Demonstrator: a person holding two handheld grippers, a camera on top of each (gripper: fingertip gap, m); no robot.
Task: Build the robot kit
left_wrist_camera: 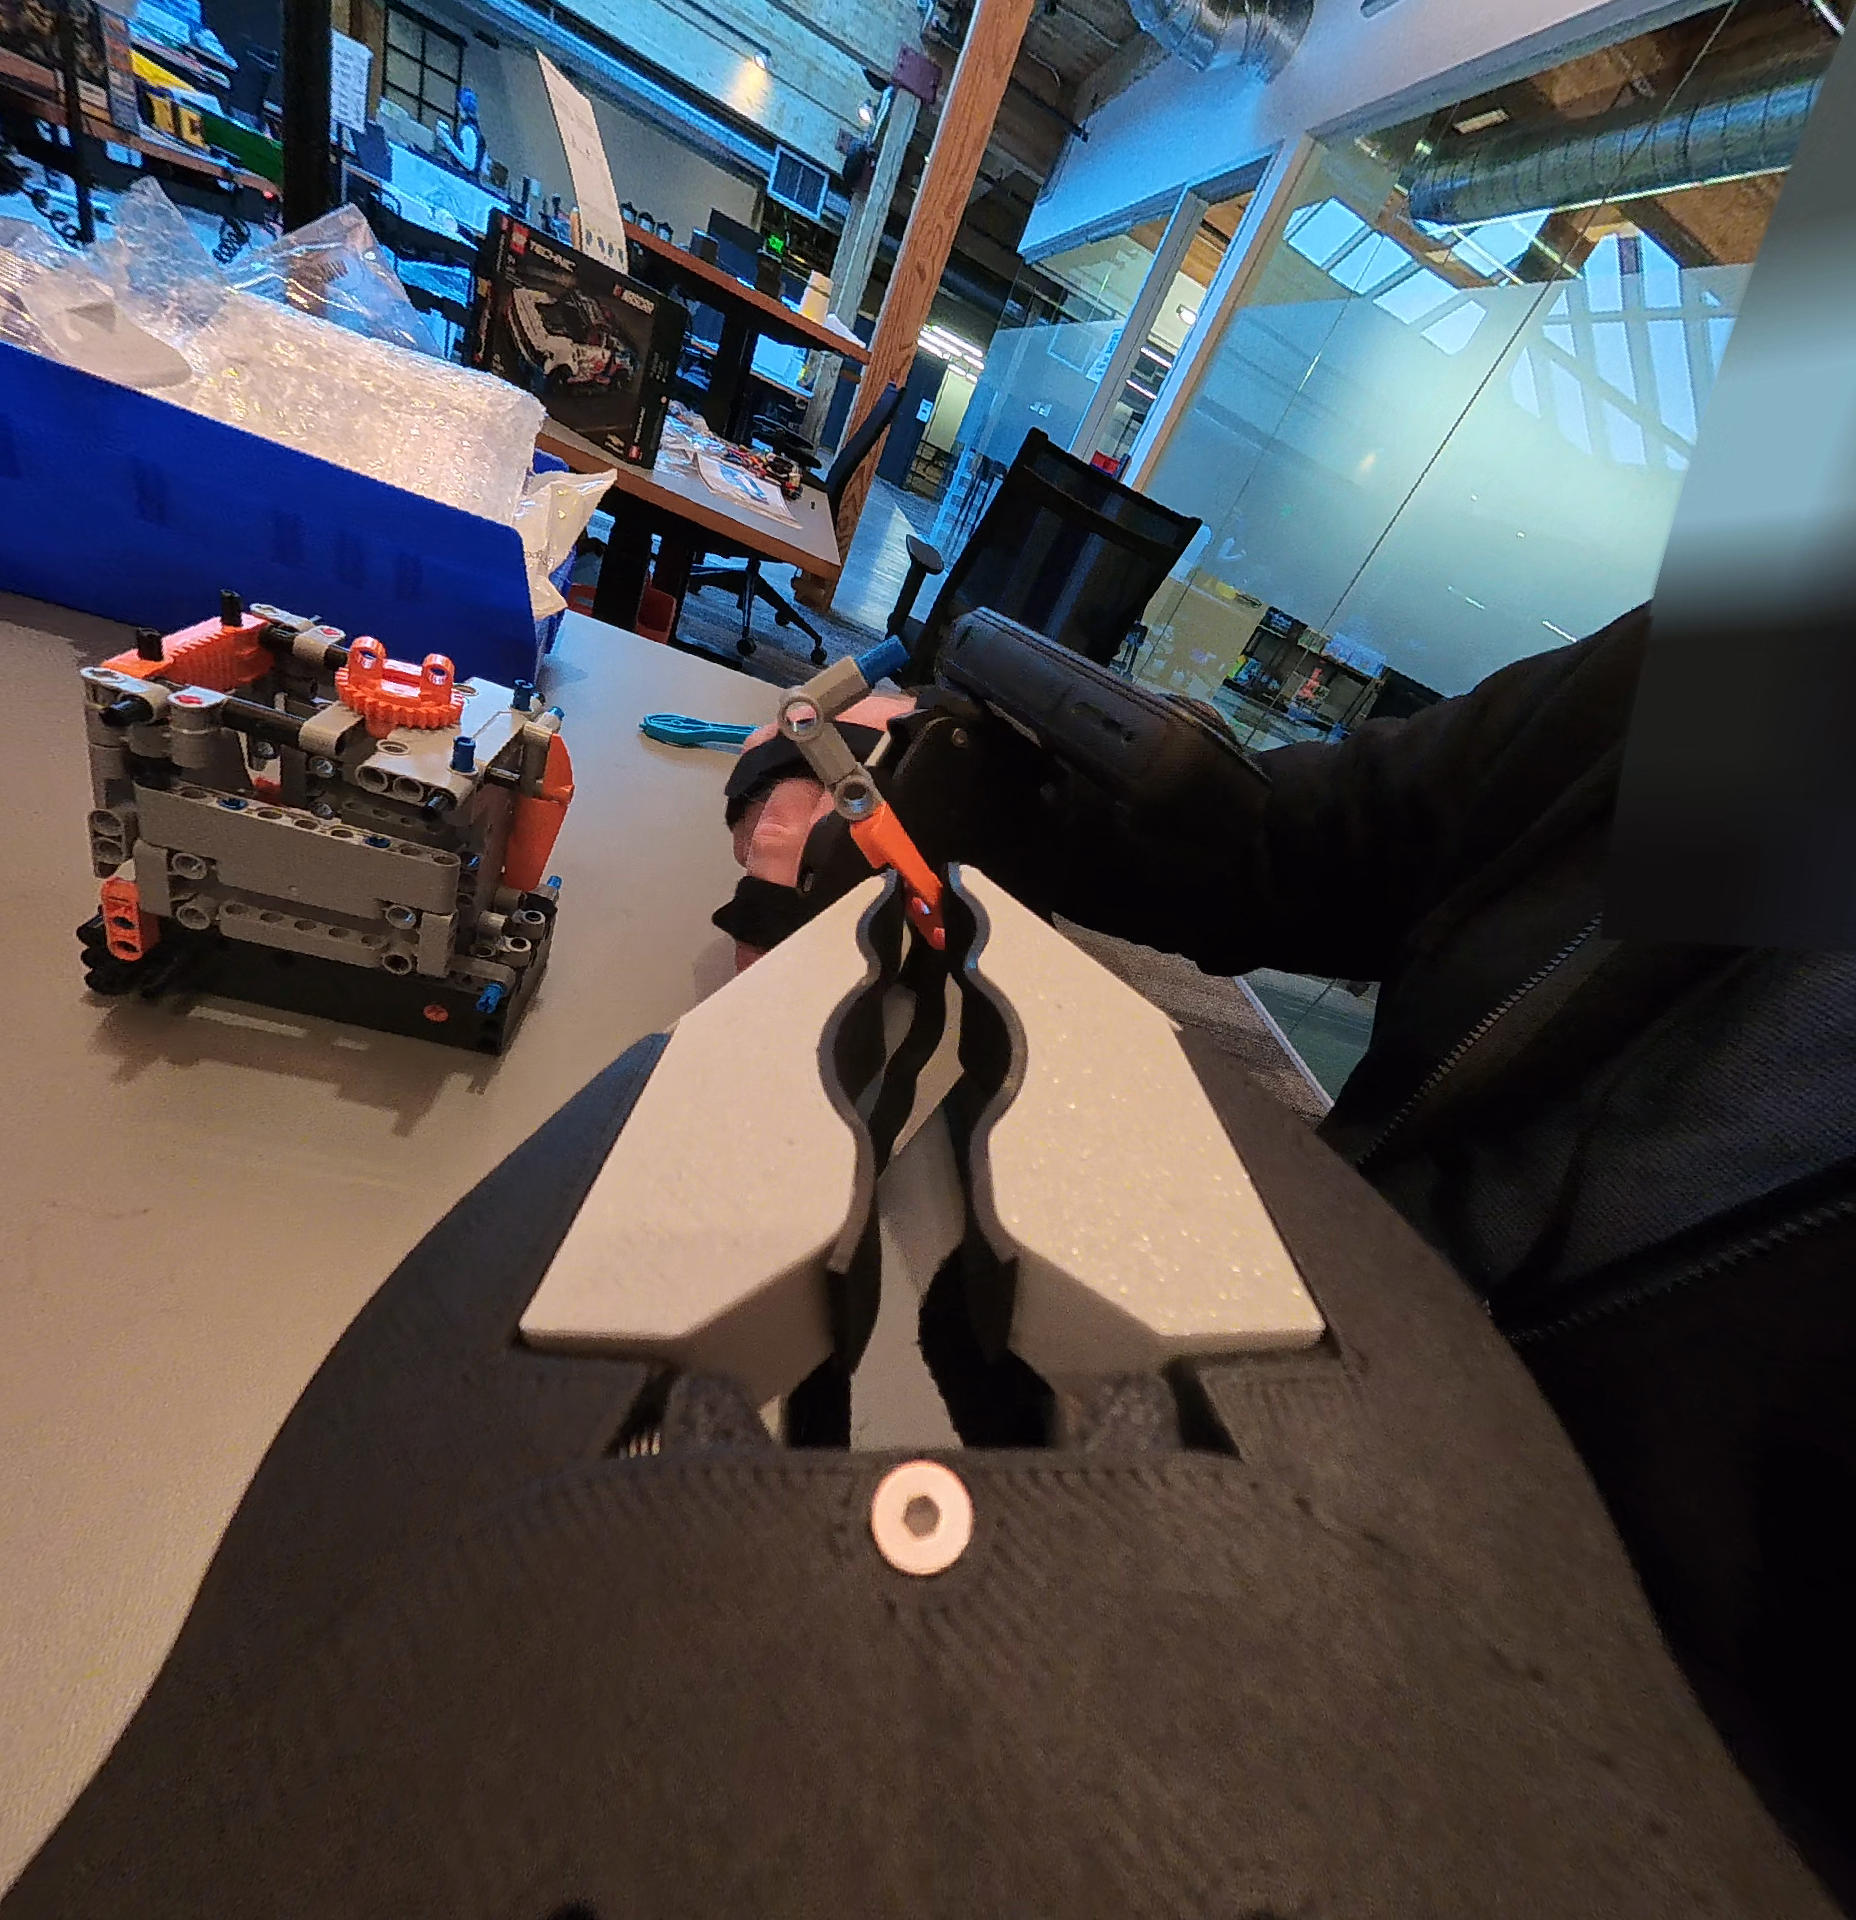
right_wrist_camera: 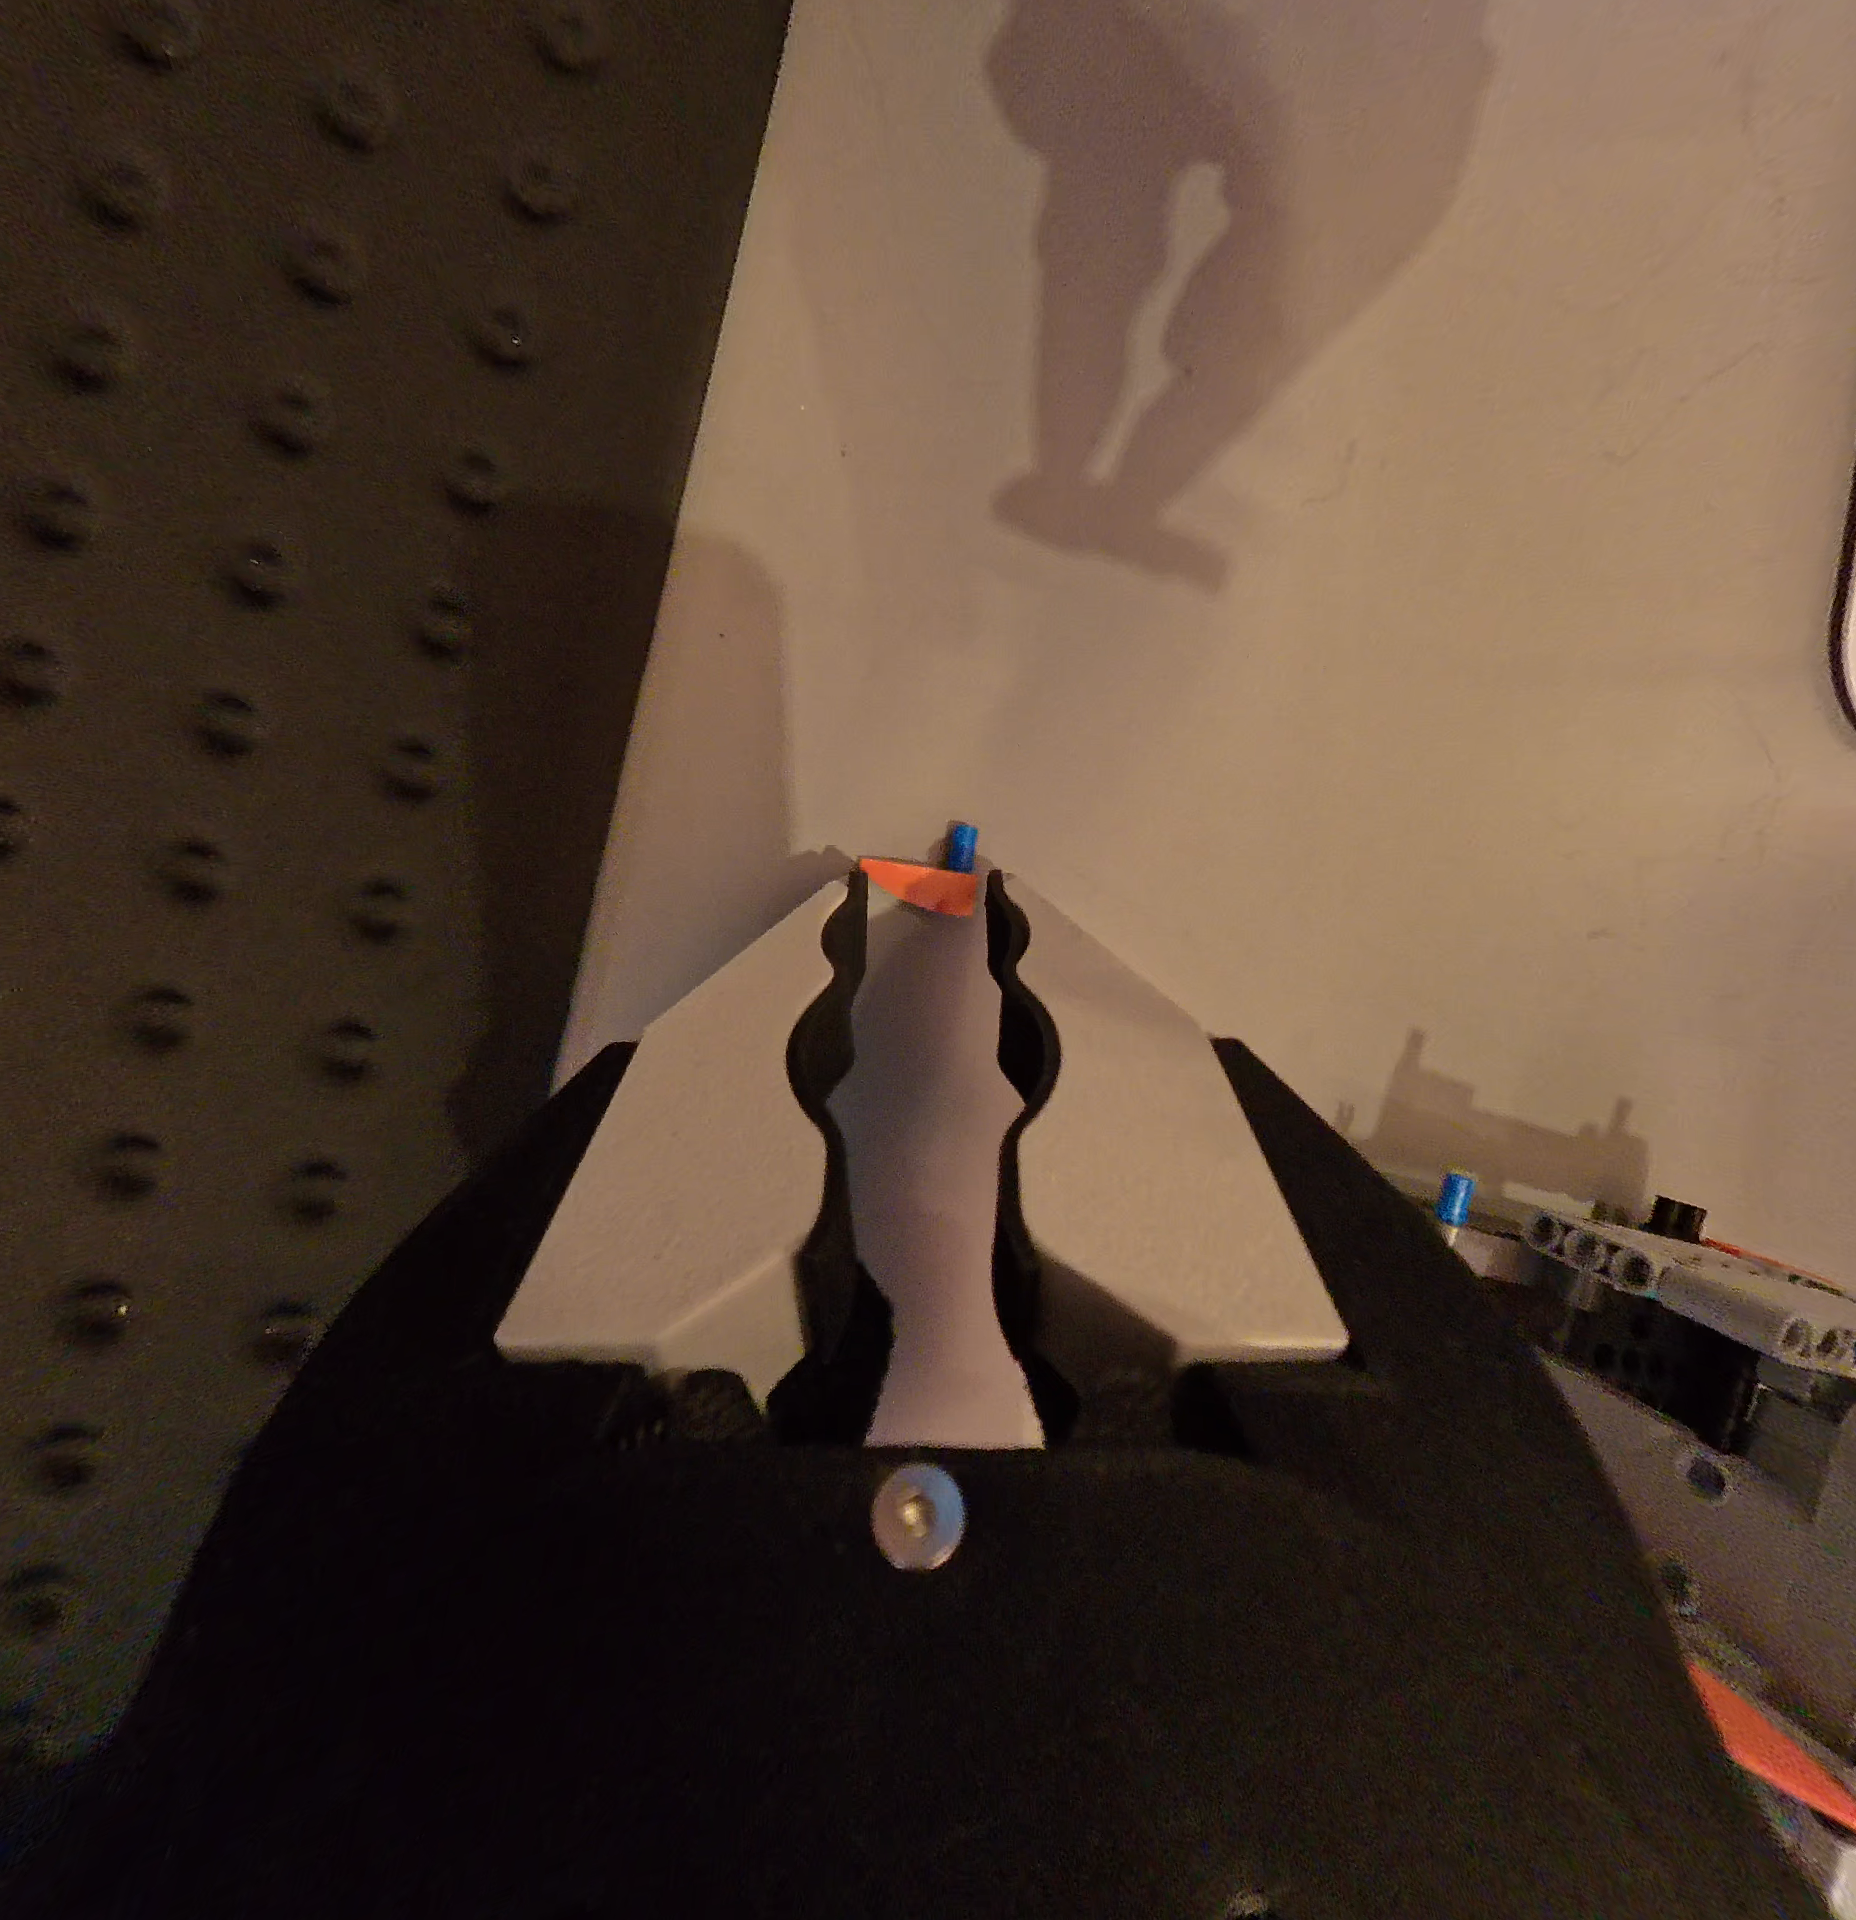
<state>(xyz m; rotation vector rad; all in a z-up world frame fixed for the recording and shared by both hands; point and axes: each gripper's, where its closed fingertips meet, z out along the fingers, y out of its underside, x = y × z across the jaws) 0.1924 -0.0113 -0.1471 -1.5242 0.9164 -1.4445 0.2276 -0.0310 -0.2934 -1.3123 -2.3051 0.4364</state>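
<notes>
Left gripper [left_wrist_camera: 919,899] is clamping its jaws on the orange end of a small brick link piece [left_wrist_camera: 870,792] (grey connectors and a blue pin sticking out beyond the tips). Just past the tips, a gloved hand [left_wrist_camera: 799,821] is gripping the other gripper's handle. Left of the jaws, well apart, a grey-orange brick assembly [left_wrist_camera: 321,831] is sitting on the table [left_wrist_camera: 228,1195], with a blue bin [left_wrist_camera: 228,499] beyond it. Right gripper [right_wrist_camera: 919,883] is pinching an orange piece [right_wrist_camera: 919,883] at its very tips, a blue pin [right_wrist_camera: 960,844] poking out beyond. A studded black baseplate [right_wrist_camera: 280,623] is lying left of those jaws, the brick assembly [right_wrist_camera: 1682,1320] at lower right.
</notes>
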